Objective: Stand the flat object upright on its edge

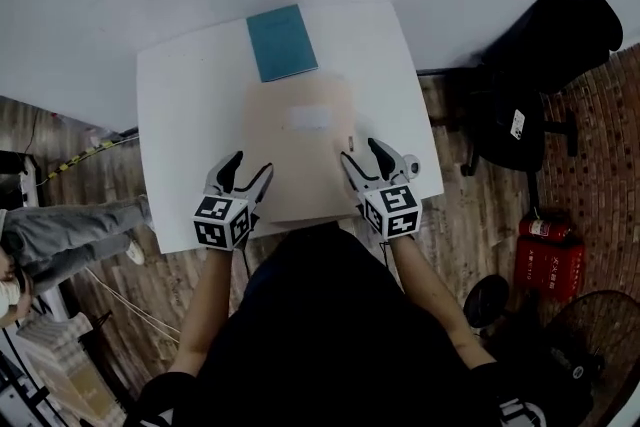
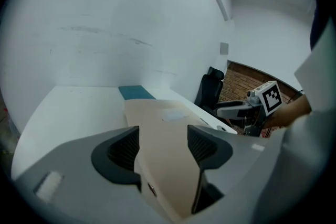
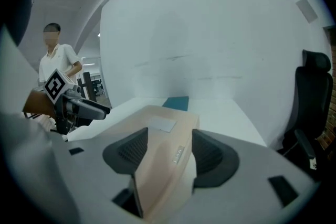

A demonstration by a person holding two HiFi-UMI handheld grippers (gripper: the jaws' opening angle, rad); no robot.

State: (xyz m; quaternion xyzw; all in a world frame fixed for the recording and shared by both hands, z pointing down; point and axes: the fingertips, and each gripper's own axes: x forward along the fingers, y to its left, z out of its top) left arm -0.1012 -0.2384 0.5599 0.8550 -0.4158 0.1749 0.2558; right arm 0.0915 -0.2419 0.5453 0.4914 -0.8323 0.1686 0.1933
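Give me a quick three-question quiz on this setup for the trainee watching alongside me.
1. Multiple choice: where does the thin teal book lie relative to the flat beige cardboard box on the white table? A) just beyond its far edge B) underneath it C) on the floor
2. True or false: the box already stands upright on its edge.
3. Short answer: which end of the box do the left gripper and the right gripper straddle?

Key: 1 A. 2 False, it lies flat. 3 The near end, one gripper at each corner.
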